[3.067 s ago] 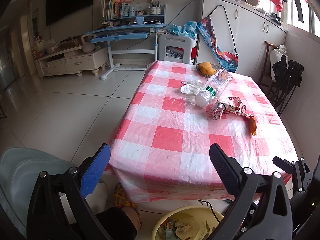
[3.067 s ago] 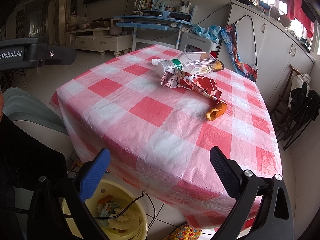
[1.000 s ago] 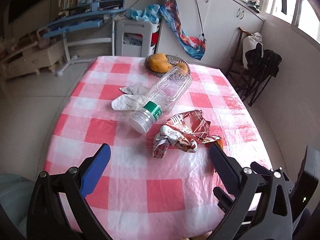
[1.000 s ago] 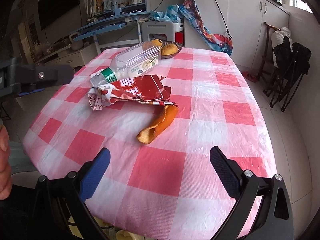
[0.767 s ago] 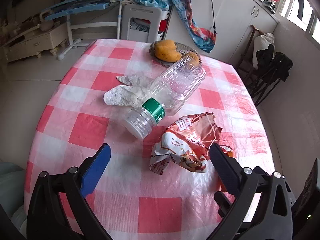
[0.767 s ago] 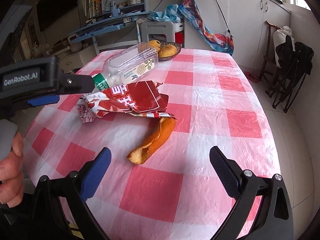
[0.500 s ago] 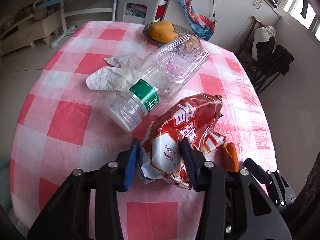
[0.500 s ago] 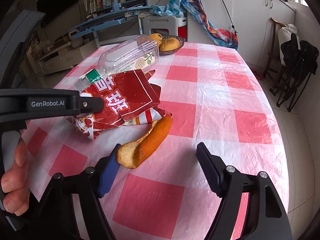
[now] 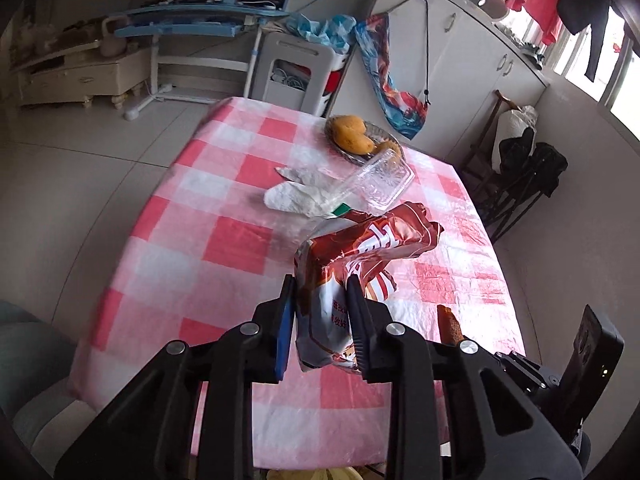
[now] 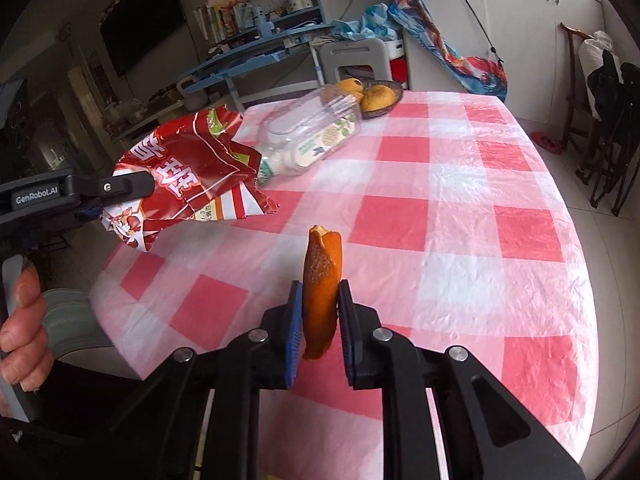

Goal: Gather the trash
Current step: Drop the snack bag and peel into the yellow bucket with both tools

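Note:
My left gripper [image 9: 322, 286] is shut on a crumpled red snack wrapper [image 9: 360, 256] and holds it above the checked tablecloth [image 9: 192, 248]. The wrapper [image 10: 188, 176] also shows at the left of the right wrist view, pinched by the left gripper [image 10: 132, 190]. My right gripper [image 10: 318, 298] is shut on an orange peel [image 10: 322, 280], held upright above the cloth. An empty clear plastic bottle [image 10: 308, 136] lies on the table beyond the wrapper; it also shows in the left wrist view [image 9: 380, 180]. A crumpled white tissue [image 9: 298, 194] lies beside it.
A shallow bowl of orange fruit [image 9: 352, 136] stands at the table's far end. A white stool [image 9: 296, 68] and blue desk [image 9: 192, 28] stand behind. A dark folding chair [image 10: 612, 120] is at the right. A yellow bin rim [image 9: 316, 474] peeks below the table edge.
Both grippers came forward over the table and closed: the left on the wrapper, the right on the peel. Both pieces are now lifted off the cloth.

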Demonstrator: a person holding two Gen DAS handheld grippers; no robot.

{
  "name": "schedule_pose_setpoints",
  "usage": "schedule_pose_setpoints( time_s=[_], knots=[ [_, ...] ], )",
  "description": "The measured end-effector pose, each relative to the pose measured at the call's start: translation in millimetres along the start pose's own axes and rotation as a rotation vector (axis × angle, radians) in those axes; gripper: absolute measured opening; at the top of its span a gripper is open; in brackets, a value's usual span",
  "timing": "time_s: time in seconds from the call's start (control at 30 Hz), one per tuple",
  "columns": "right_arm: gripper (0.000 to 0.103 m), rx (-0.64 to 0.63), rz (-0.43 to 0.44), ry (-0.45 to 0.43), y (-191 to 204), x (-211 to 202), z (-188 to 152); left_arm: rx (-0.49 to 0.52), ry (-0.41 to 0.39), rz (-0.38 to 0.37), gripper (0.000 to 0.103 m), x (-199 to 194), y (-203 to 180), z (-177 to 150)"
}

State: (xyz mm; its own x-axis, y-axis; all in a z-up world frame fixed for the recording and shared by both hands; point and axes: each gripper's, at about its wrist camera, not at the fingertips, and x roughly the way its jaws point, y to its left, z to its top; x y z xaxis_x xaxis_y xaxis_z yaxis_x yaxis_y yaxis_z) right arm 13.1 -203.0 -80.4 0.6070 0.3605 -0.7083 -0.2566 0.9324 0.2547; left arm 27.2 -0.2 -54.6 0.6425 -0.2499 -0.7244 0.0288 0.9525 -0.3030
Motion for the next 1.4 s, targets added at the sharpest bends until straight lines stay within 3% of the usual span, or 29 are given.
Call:
schedule_pose_setpoints(
  time_s=[0.17,0.37,0.6,0.67,0.7,0.73,0.8,1.03,1.2,1.4],
  knots=[
    [0.018,-0.105,0.139,0.052,36,-12,-7,-0.068,-0.029,0.061,0.025,-38,40,-18],
    [0.018,-0.273,0.295,0.203,86,-18,-44,-0.081,-0.021,0.11,0.025,-63,60,-43],
    [0.02,-0.463,0.363,0.372,133,-14,-99,-0.04,0.015,0.137,0.025,-80,53,-77],
    [0.027,-0.504,0.347,0.417,139,-12,-109,-0.025,0.023,0.144,0.025,-85,47,-86],
    [0.048,-0.53,0.317,0.413,141,-13,-112,-0.013,0.028,0.148,0.025,-87,44,-90],
    [0.06,-0.547,0.298,0.401,143,-17,-114,0.001,0.032,0.153,0.025,-90,40,-95],
    [0.061,-0.551,0.276,0.38,142,-25,-113,0.027,0.041,0.162,0.025,-94,34,-103],
    [0.093,-0.46,0.08,0.27,113,-45,-104,0.103,0.091,0.179,0.025,-100,12,-128],
    [0.095,-0.355,-0.043,0.209,91,-48,-93,0.153,0.144,0.194,0.025,-101,-3,-148],
    [0.095,-0.262,-0.092,0.165,73,-54,-86,0.196,0.232,0.194,0.026,-90,-12,-173]
  ],
)
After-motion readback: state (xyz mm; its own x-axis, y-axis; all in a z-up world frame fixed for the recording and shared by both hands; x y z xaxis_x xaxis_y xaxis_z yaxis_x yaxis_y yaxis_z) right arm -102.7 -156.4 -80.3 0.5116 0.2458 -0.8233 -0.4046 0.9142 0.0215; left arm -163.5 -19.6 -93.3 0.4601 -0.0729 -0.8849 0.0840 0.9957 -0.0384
